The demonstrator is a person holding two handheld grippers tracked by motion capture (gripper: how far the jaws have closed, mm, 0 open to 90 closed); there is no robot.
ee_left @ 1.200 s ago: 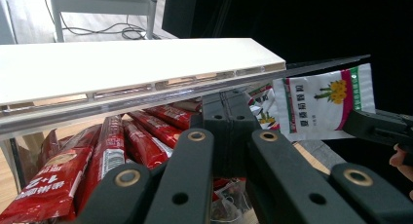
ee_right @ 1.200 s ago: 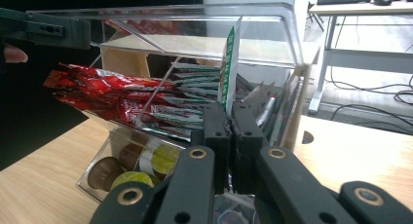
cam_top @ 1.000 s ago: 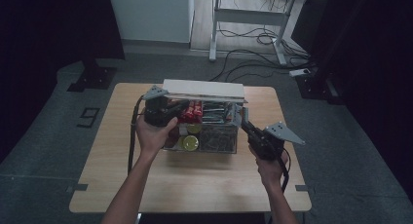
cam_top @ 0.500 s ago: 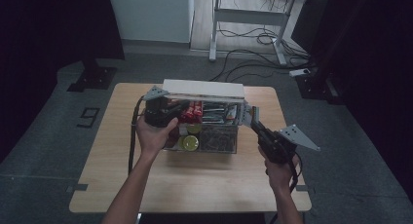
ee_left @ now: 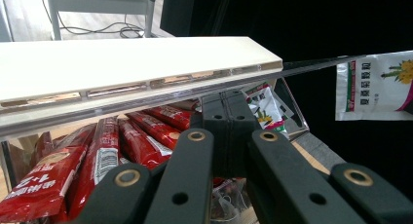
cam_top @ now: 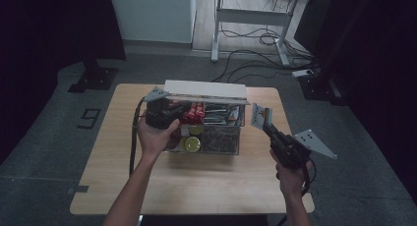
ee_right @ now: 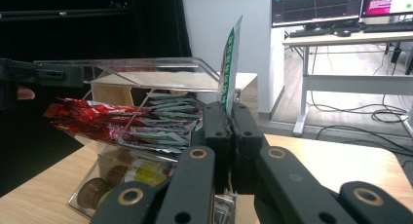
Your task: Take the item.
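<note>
- High view: a clear box sits mid-tabletop, its lid raised along the far side.
- Left gripper is at the box's left end, jaws pressed together; whether they pinch the lid's clear edge cannot be told.
- Left gripper view: red packets lie in a row under the lid; the sachet hangs at the far right.
- Right gripper is just right of the box, above the tabletop, jaws closed on a white-and-green sachet.
- Right gripper view: the sachet stands upright, edge-on, clamped at its lower end.
- Near compartments hold round capsules.
</note>
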